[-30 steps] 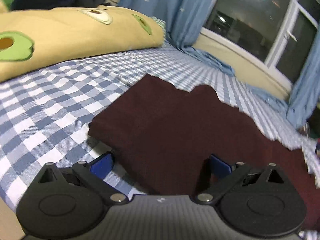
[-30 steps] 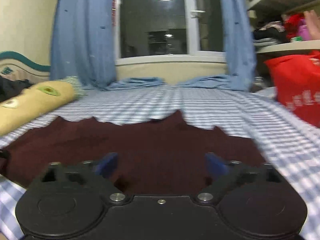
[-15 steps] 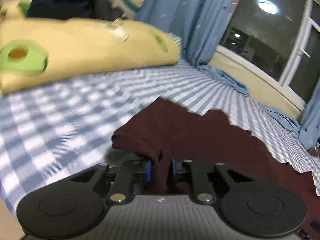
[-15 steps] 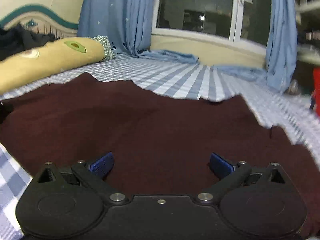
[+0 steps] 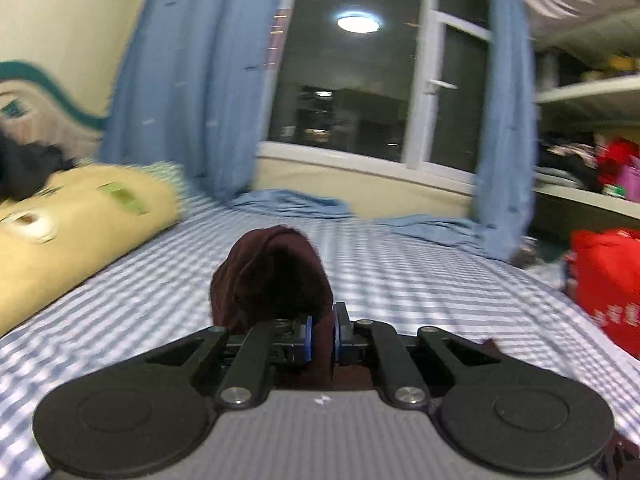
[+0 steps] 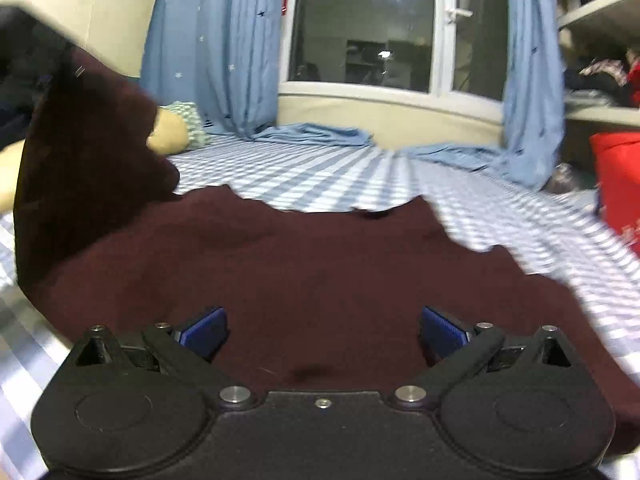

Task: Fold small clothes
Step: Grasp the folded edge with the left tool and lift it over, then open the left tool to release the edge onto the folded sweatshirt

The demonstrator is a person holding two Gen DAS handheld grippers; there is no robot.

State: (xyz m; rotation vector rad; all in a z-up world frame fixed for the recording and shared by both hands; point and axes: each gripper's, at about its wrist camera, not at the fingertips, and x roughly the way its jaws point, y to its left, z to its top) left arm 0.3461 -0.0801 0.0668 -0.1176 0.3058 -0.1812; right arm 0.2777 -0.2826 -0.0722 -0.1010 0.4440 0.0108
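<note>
A dark maroon garment (image 6: 320,264) lies spread on the blue checked bedsheet (image 6: 320,168). In the left wrist view my left gripper (image 5: 322,332) has its blue pads (image 5: 307,338) still closing, pinched on a fold of the garment (image 5: 272,276), which bunches up in front of them above the bed. The right wrist view shows that lifted corner (image 6: 88,152) hanging at the far left. My right gripper (image 6: 324,328) stands open low over the near part of the garment, with cloth under it and nothing gripped.
A yellow quilt with avocado print (image 5: 80,232) lies along the left of the bed. A red bag (image 5: 604,280) stands at the right. Blue curtains (image 5: 192,80) pool on the bed's far edge under the window. Shelves (image 5: 588,92) are at far right.
My left gripper went from wide open over the garment's edge to pinched on it, then rose and swung with the cloth lifted. My right gripper shifted a little and stayed open.
</note>
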